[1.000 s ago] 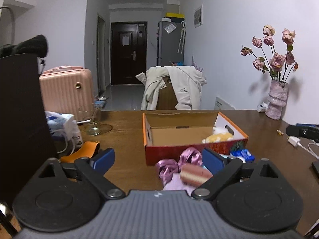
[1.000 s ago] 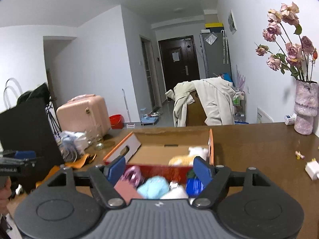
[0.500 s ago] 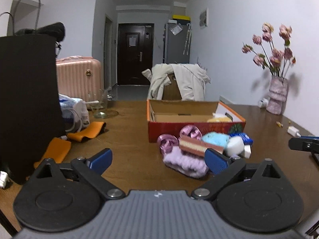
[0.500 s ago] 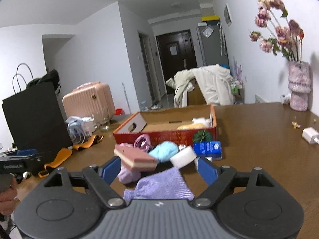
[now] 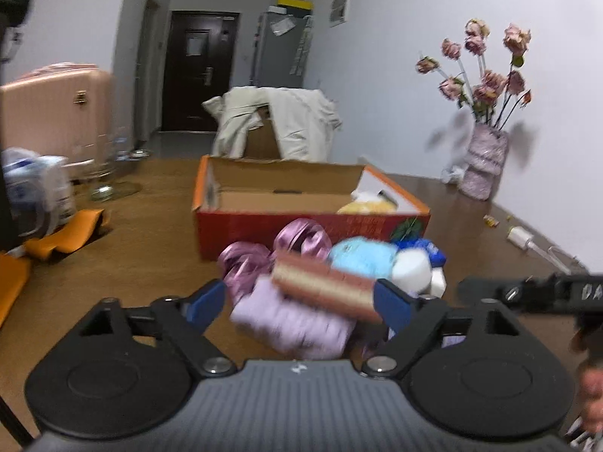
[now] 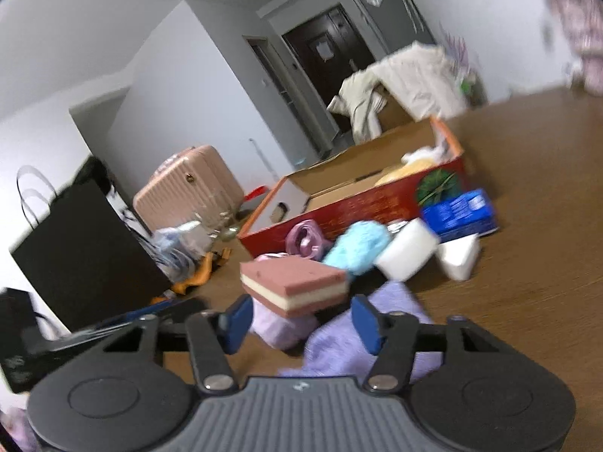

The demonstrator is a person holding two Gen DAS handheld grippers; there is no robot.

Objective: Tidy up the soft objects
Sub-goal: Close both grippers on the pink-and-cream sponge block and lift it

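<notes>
Closing our left gripper (image 5: 299,303) around a lilac knitted bundle (image 5: 292,320) under a layered pink sponge (image 5: 324,286), we see no pad contact yet. Our right gripper (image 6: 301,322), also closing, straddles the same sponge (image 6: 294,282); beyond both sits the red box (image 5: 312,226).

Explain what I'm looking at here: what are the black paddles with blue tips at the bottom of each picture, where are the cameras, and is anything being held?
There is no robot. A person holds a two-finger gripper in each hand, and each gripper carries a fisheye camera that looks along its blue fingers. One picture is from the left gripper, the other from the right gripper.

On the wooden table stands an open red cardboard box. In front of it lies a pile of soft things: a pink layered sponge, a lilac fuzzy cloth, a light blue fluffy ball and a white foam block.

Both grippers' jaws are closing, with the pile between them, but neither pair presses on anything yet. The pictures are blurred.
</notes>
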